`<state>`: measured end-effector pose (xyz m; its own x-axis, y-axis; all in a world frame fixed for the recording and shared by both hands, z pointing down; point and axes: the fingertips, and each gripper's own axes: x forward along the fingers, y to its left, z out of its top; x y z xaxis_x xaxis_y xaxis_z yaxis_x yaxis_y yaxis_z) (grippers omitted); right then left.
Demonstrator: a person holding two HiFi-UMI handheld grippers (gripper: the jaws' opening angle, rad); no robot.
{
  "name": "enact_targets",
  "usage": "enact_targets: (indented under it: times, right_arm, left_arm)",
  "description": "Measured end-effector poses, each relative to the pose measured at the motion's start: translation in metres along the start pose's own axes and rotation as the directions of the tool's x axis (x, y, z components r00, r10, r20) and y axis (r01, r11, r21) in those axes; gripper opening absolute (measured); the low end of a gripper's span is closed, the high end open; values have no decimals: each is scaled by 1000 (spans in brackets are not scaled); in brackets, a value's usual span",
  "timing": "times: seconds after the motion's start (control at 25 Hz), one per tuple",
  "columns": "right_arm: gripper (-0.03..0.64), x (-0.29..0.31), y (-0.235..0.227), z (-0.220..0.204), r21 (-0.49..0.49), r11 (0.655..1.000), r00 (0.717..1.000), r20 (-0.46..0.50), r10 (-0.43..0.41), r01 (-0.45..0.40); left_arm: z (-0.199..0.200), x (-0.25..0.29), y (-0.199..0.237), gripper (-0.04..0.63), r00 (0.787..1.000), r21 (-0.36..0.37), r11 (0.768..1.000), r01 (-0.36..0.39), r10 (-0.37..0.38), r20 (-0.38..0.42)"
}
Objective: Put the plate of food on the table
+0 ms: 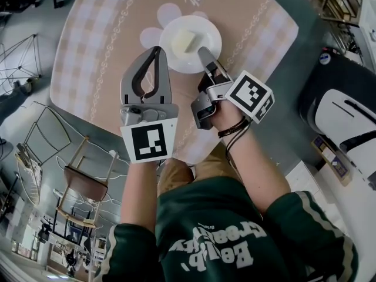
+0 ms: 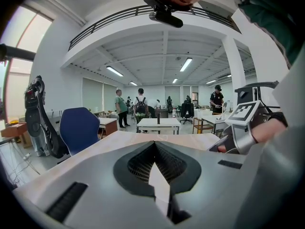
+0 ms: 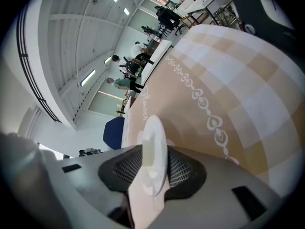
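Checked cloth with a flower print (image 1: 167, 13) covered the table (image 1: 88, 51). In the head view, a wooden chair (image 1: 87, 181) stood at lower left, wire racks (image 1: 23, 63) at the left edge, and a white-and-black machine (image 1: 346, 119) at right, all off the table. The left gripper view showed a blue chair (image 2: 78, 128) left of centre and people (image 2: 139, 106) standing far back among more tables.

The two grippers were the only things close to the plate. The left tongs (image 1: 155, 51) were clenched tip to tip with nothing in them. They sat just beside the plate's lower-left rim and pointed toward the top of the frame.

The right tongs (image 1: 204, 54) came in from lower right. They were released, the two sides standing apart with the plate's rim between them and the pads not pressing on it. The right gripper view showed that rim edge-on in the gap.

The white plate (image 1: 205, 34) lay flat and face up on the table, top centre of the head view, partly over the flower print. It held one pale yellow block of food (image 1: 183, 41) near its middle. The plate was round, so it had no long axis. The block was roughly square, with its edges slanted to the frame.
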<state>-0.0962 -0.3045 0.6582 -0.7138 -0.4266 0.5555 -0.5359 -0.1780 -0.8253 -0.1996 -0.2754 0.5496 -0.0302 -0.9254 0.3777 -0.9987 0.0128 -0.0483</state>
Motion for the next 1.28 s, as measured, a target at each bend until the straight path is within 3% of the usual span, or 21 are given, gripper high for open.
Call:
enact_targets:
  times: [0.2, 0.4, 1.04, 1.12, 1.24, 1.28]
  right_arm:
    - [178, -7, -3, 0, -107, 992, 998, -7, -67, 66]
    - [184, -16, -13, -6, -101, 989, 994, -13, -109, 107]
    - [183, -31, -18, -8, -91, 994, 998, 12, -62, 63]
    - [155, -35, -13, -9, -145, 988, 999, 13, -48, 50]
    - [30, -41, -4, -10, -193, 981, 999, 16, -32, 34]
    - [17, -42, 1, -10, -195, 981, 1000, 15, -12, 15]
  left_arm:
    - [4, -1, -4, 9, 1000, 11, 1000, 8, -8, 8]
    - [8, -4, -7, 9, 1000, 7, 1000, 12, -12, 12]
    - [9, -11, -21, 9, 999, 11, 999, 48, -49, 11]
    - [12, -13, -21, 9, 999, 5, 999, 50, -50, 19]
    - [18, -18, -18, 9, 998, 3, 999, 47, -47, 35]
    - [21, -20, -18, 9, 998, 2, 999, 48, -48, 41]
